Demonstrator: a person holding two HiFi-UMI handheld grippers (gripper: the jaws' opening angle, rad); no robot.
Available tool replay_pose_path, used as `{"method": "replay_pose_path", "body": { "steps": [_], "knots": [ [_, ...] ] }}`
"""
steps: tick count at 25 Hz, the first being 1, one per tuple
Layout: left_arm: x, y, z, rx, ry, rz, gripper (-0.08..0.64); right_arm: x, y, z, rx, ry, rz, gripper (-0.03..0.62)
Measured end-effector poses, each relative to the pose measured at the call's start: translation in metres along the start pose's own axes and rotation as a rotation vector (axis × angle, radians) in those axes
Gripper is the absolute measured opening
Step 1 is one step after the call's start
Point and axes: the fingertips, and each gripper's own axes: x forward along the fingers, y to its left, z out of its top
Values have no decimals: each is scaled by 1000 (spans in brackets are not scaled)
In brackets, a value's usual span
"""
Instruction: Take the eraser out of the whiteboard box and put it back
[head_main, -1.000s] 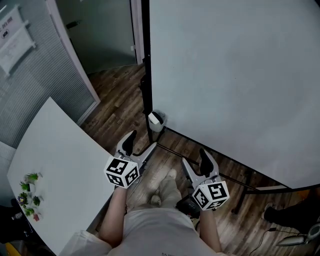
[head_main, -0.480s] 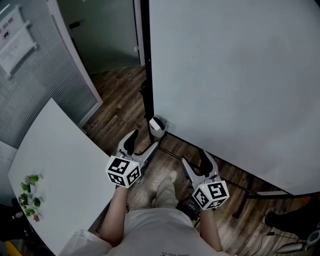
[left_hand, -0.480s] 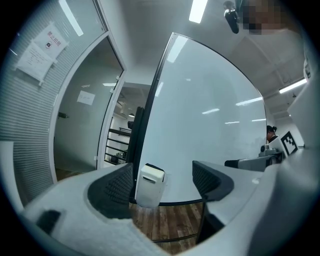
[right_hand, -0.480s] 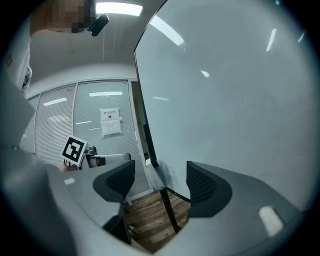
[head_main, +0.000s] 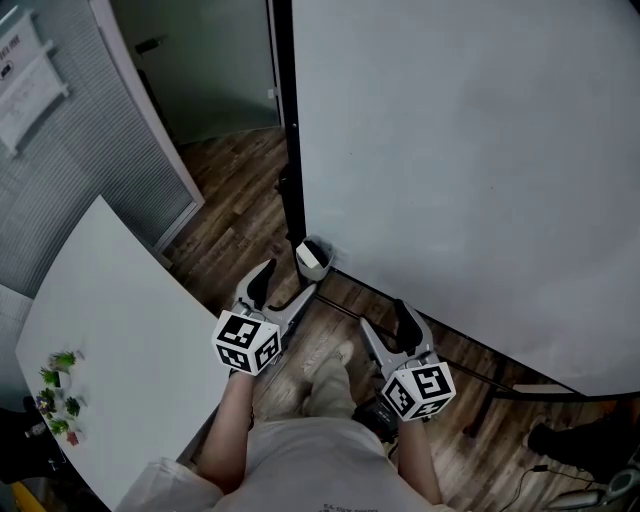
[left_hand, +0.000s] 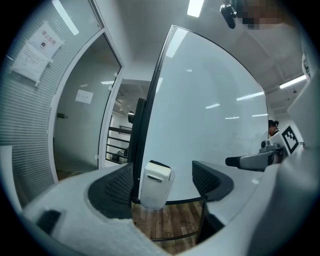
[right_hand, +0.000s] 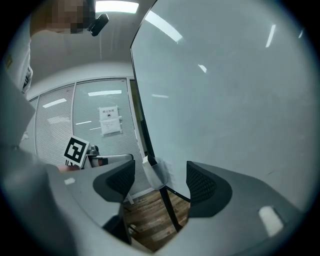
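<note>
A pale box (head_main: 318, 250) hangs at the lower left corner of the whiteboard (head_main: 470, 150), with the white, dark-topped eraser (head_main: 309, 260) standing in it. My left gripper (head_main: 284, 288) is open just short of the box. In the left gripper view the box (left_hand: 151, 192) and eraser (left_hand: 158, 171) show between the spread jaws of that gripper (left_hand: 162, 182), farther off and untouched. My right gripper (head_main: 384, 322) is open and empty below the board's bottom edge. The right gripper view has the box (right_hand: 160, 175) ahead of its gripper (right_hand: 160, 182), beyond the fingers.
The board's black stand post (head_main: 288, 150) runs down beside the box. A white table (head_main: 110, 340) with small plants (head_main: 58, 395) lies at the left. Wood floor (head_main: 235, 200) and a glass partition (head_main: 60, 150) are behind. Another person's shoe (head_main: 555, 440) is at the lower right.
Both grippers have drifted a little closer to the box at the board's corner. Their jaws stay apart and the eraser stays in the box.
</note>
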Motion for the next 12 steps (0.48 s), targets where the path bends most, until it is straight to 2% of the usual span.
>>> {"method": "replay_pose_path", "body": {
  "steps": [12],
  "knots": [
    [22, 11, -4, 6, 27, -16, 354, 16, -3, -9, 17, 39, 15, 319]
  ]
}}
